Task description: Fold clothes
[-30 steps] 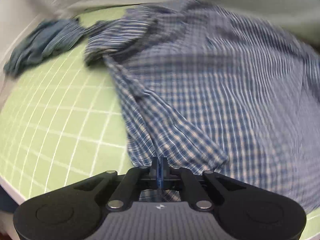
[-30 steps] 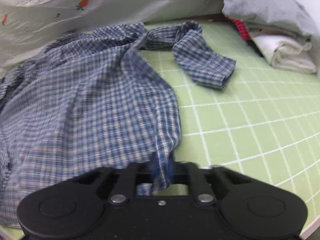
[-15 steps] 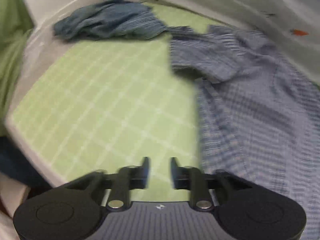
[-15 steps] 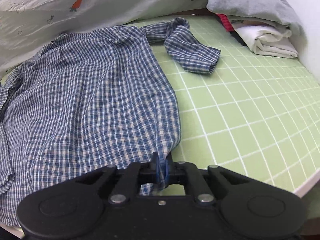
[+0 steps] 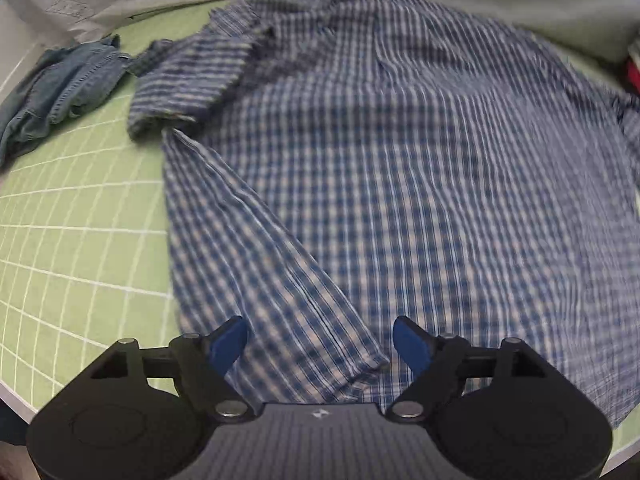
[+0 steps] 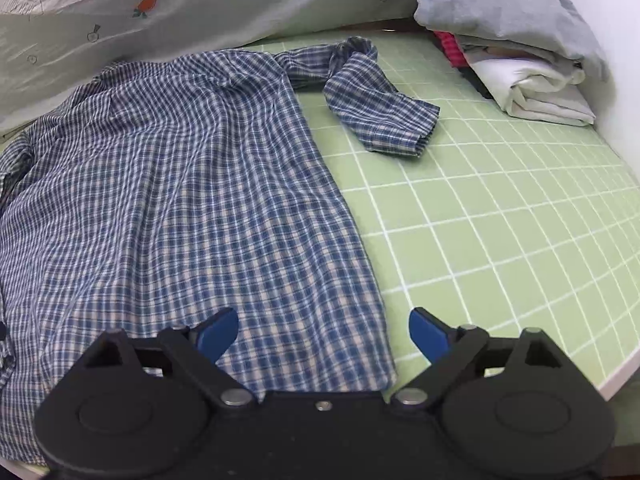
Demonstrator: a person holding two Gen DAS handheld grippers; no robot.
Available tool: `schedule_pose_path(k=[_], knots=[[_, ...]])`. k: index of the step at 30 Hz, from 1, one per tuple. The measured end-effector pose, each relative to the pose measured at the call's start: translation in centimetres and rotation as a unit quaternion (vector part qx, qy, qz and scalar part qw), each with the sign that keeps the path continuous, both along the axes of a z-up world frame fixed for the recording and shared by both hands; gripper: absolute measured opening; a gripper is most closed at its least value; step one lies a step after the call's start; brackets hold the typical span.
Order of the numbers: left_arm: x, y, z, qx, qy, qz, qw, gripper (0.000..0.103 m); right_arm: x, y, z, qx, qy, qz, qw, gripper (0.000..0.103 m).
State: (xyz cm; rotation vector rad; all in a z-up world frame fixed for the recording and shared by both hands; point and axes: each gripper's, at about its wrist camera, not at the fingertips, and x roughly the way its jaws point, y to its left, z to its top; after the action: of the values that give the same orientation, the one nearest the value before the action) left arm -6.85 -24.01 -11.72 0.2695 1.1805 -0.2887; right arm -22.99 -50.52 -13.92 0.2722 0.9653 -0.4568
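A blue and white checked shirt [image 5: 400, 168] lies spread on the green grid mat [image 5: 72, 216]. My left gripper [image 5: 320, 340] is open and empty, above the shirt's near left hem, where a fold of cloth runs up to the left sleeve [image 5: 188, 80]. In the right wrist view the same shirt [image 6: 192, 200] lies flat, its right sleeve [image 6: 380, 108] bent onto the mat [image 6: 500, 220]. My right gripper [image 6: 322, 336] is open and empty over the shirt's near right hem corner.
A crumpled denim garment [image 5: 60, 92] lies at the mat's far left. A stack of folded clothes, grey [image 6: 500, 4] on white [image 6: 536, 96], sits at the far right. A pale sheet with a carrot print [image 6: 148, 0] hangs behind. The mat's front edge [image 6: 612, 380] is close.
Both grippers have let go of the shirt's hem and opened wide. The left gripper swung left, then back over the hem. The shirt now lies flatter on the mat.
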Motion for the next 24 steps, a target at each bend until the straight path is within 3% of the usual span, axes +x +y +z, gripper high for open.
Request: schedule_pose_path(k=[2,4,5,6,8,11,14,17,20,24], knots=[[0.0,0.2,-0.8,0.008,0.01,0.006,0.9999,0.081,-0.1,-0.4,-0.3,0.004,0.004,0.003,1.0,0.093],[-0.1,0.9,-0.8,-0.018,0.006,0.028,0.9994,0.07,-0.2,-0.6,-0.6,0.011,0.008,0.004,1.0,0.093],[0.0,1.3,-0.6,-0.02,0.001,0.037,0.9991,0.055,-0.2,-0.7,-0.8,0.015,0.011,0.006,1.0,0.093],[0.2,1.7,-0.4,-0.022,-0.005,0.046,0.9987,0.031,-0.2,-0.7,-1.0,0.018,0.014,0.007,1.0,0.093],[0.6,3.2,0.1,-0.028,-0.006,0.063,0.9976,0.006,-0.1,-0.5,-1.5,0.022,0.025,0.008,0.999,0.093],[1.3,6.2,1.3,-0.046,-0.012,0.113,0.9924,0.005,0.1,0.1,-2.2,0.02,0.044,0.008,0.999,0.094],[1.6,9.9,2.8,-0.023,-0.045,0.16,0.9858,0.005,0.1,0.8,-2.3,0.019,0.046,0.011,0.999,0.094],[1.9,14.9,3.5,-0.023,-0.048,0.214,0.9753,0.003,-0.1,1.5,-2.3,0.021,0.048,-0.002,0.999,0.094],[1.9,19.1,2.6,-0.046,-0.02,0.268,0.9623,0.003,-0.1,1.6,-2.3,0.023,0.044,-0.028,0.998,0.094],[2.2,20.3,2.2,-0.045,-0.007,0.25,0.9671,0.007,0.1,1.8,-2.1,0.024,0.034,-0.054,0.998,0.087]])
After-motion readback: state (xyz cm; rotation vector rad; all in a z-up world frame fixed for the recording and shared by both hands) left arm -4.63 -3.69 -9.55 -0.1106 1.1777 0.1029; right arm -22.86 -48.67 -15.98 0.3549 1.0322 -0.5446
